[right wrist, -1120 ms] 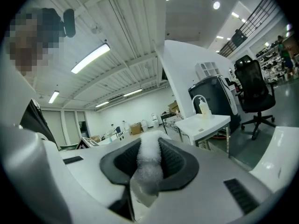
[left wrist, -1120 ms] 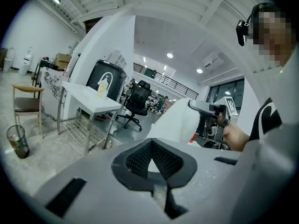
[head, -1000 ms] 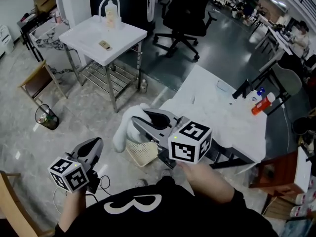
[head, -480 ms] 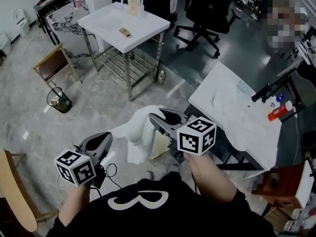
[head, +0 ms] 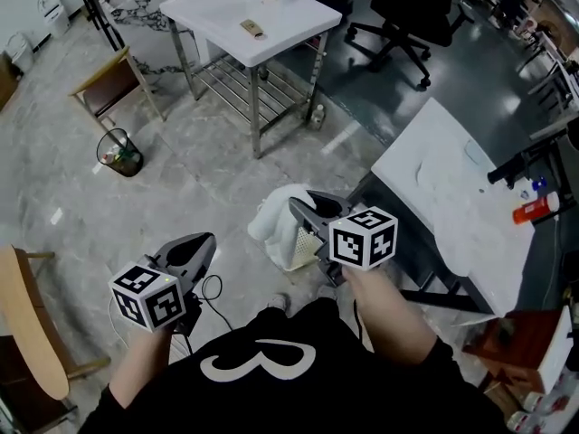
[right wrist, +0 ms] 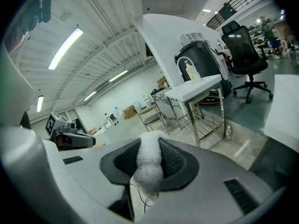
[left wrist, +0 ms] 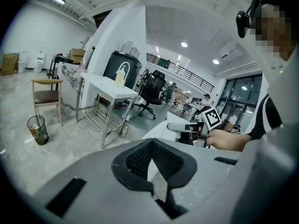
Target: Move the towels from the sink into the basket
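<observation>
Gripping a white towel (right wrist: 148, 149): the right tool (right wrist: 149, 166) is clenched on it, with a fluffy fold pinched between the two black pads and a loose thread hanging below. In the head view the right tool (head: 303, 211) points away from the person. The towel (head: 271, 222) is bunched at its tip and drapes down against the cream mesh basket (head: 302, 248). Can't tell whether any of the towel is inside the basket. The basket sits on the floor (head: 181, 188), just beside the corner of the white table (head: 452, 215).

Left tool (left wrist: 152, 164): clenched, pads together, nothing between them. In the head view it (head: 201, 245) is low on the person's left, well apart from the towel.

Further out are a second table (head: 262, 9), a wooden chair (head: 107, 81) and a waste bin (head: 119, 152).
</observation>
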The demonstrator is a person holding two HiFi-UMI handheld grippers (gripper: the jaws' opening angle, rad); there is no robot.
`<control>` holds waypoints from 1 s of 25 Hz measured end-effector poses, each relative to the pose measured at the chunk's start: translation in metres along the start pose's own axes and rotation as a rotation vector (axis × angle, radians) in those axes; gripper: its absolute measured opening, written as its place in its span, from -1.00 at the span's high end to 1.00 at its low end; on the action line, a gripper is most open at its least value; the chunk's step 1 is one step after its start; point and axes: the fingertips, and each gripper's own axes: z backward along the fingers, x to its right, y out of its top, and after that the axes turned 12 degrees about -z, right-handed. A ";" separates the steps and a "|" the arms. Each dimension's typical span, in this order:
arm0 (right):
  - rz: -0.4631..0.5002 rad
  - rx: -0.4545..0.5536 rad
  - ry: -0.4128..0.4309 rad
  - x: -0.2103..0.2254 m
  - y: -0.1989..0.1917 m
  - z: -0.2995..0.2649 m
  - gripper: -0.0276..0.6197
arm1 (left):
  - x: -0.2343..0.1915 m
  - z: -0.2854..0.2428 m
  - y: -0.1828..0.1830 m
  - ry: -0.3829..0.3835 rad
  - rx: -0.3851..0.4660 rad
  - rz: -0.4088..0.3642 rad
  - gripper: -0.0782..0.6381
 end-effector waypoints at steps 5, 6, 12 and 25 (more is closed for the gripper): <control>-0.067 -0.040 -0.060 0.054 -0.028 -0.019 0.60 | -0.008 -0.022 -0.023 -0.006 -0.044 0.032 0.77; -0.085 -0.045 -0.067 0.066 -0.033 -0.023 0.60 | -0.009 -0.027 -0.029 -0.008 -0.053 0.040 0.77; -0.182 -0.086 -0.149 0.141 -0.067 -0.042 0.60 | -0.015 -0.069 -0.059 -0.008 -0.089 0.074 0.77; -0.234 -0.293 -0.294 0.237 -0.140 -0.079 0.59 | -0.017 -0.130 -0.119 -0.008 -0.255 0.064 0.77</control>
